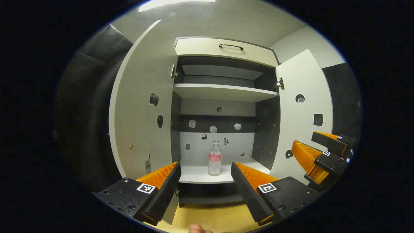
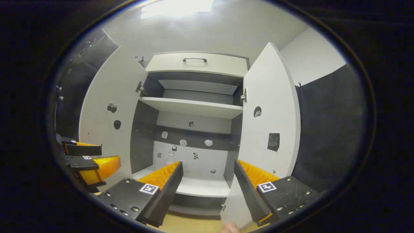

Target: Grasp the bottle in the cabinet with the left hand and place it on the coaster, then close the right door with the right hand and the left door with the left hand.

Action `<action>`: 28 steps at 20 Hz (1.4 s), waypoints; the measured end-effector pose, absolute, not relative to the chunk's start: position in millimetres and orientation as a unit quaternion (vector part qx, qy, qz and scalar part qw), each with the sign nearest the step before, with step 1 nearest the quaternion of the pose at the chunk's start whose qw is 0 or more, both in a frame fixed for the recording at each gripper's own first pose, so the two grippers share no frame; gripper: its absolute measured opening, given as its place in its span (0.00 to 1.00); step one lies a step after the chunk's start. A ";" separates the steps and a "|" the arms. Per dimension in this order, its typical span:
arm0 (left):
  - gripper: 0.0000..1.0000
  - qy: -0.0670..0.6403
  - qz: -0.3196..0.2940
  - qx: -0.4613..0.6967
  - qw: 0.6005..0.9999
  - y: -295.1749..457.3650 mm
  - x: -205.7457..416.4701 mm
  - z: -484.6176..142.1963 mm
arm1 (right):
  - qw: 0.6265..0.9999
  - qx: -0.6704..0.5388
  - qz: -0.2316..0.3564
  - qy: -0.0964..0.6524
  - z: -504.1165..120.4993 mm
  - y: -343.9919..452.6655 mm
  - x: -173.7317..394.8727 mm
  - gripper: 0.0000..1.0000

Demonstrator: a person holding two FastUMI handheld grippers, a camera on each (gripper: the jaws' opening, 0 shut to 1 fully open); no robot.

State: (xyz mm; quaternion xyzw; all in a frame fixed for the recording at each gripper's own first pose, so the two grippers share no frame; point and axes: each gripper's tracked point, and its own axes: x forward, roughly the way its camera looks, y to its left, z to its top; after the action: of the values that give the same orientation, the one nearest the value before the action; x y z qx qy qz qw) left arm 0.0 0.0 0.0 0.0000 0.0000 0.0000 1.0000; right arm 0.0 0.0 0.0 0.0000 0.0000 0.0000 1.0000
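Bottle retrieval is the step we are judging to be in hand, and no grasp is made yet. In the left gripper view, we are looking along the left gripper (image 1: 205,173), whose fingers are standing wide apart and holding nothing. Between them and well beyond, the bottle (image 1: 215,158) is standing upright on the cabinet's lower shelf (image 1: 197,176), near that shelf's front edge and about midway between its side walls. It is a clear bottle with a pale pink band around its middle.

Off to the right in that same view, we are seeing the right gripper (image 1: 318,157) hanging in front of the right door (image 1: 304,113), its fingers also spread and empty. In the right gripper view the bottle (image 2: 169,159) is peeking out just behind one finger. Both doors are standing open, the left door (image 1: 142,106) swung wide. We are not finding the coaster.

For the next move, we are judging that the left gripper needs to travel straight forward into the cabinet, keeping its fingers spread until they flank the bottle's body, then closing gently on it, since a tall narrow bottle may tip if nudged.
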 end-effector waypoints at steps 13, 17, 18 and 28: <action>0.99 -0.007 0.001 -0.006 1.000 4.6 3.8 3.0 | 1.000 0.013 -0.009 0.006 -2.6 -3.3 -1.0 0.95; 0.99 0.000 0.000 -0.008 1.000 4.2 7.1 -1.5 | 1.000 0.019 -0.014 0.011 -5.3 -9.1 -5.9 0.95; 0.99 0.001 0.000 -0.007 1.000 4.1 9.5 -2.6 | 1.000 0.017 -0.015 0.011 -5.4 -10.6 -8.0 0.95; 0.99 0.012 -0.027 0.011 0.999 -10.1 90.2 2.5 | 0.998 0.014 -0.050 0.019 -7.9 -34.7 -28.4 0.95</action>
State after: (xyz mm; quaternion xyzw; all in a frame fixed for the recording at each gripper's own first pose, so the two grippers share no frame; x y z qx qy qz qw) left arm 90.2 -10.1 2.5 0.0106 0.0120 -0.0274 0.9995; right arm -28.4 -34.7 -7.9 0.0143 0.0191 -0.0500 0.9985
